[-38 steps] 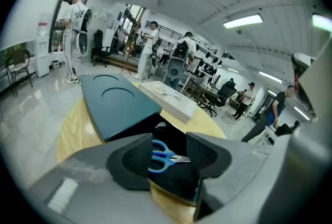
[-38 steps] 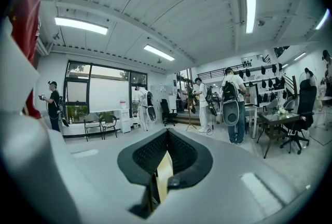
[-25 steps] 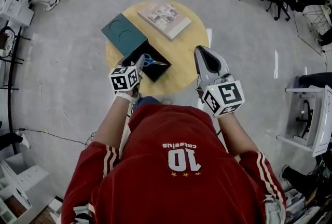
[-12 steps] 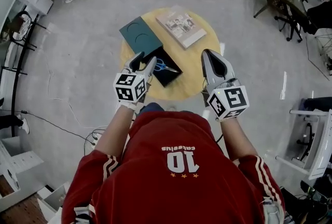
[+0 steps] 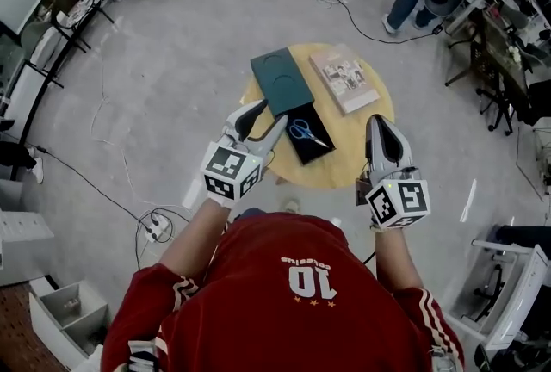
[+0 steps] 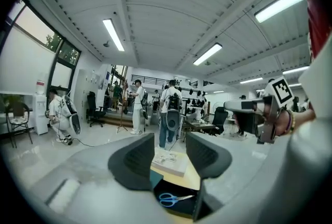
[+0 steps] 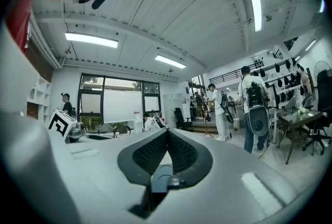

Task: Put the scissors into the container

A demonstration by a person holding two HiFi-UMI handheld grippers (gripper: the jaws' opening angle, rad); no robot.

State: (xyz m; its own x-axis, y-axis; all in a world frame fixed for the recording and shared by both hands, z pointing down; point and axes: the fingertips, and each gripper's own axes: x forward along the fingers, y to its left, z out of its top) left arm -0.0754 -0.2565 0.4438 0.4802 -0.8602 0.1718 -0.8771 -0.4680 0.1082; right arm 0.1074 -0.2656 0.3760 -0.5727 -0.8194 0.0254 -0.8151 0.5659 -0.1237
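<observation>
Blue-handled scissors (image 5: pixel 306 132) lie flat inside the black open container (image 5: pixel 317 148) on the round wooden table (image 5: pixel 362 157); they also show low in the left gripper view, scissors (image 6: pixel 174 198). My left gripper (image 5: pixel 271 110) hangs open just left of the container, above its near corner, with nothing between its jaws. In its own view the left gripper (image 6: pixel 168 151) looks over the box from above. My right gripper (image 5: pixel 381 120) is shut and empty at the table's right edge, apart from the container; its jaws meet in its own view, right gripper (image 7: pixel 166 137).
A dark green lid (image 5: pixel 281 79) lies beside the container at the back. A book (image 5: pixel 344 79) rests on the table's far right. Cables (image 5: pixel 129 181) run over the grey floor. People (image 6: pixel 137 106) stand in the room beyond, and a white shelf unit (image 5: pixel 508 301) is at the right.
My left gripper has drawn back from the scissors in the container and now stands open. Both grippers and the head view have shifted; the scissors stay in the box.
</observation>
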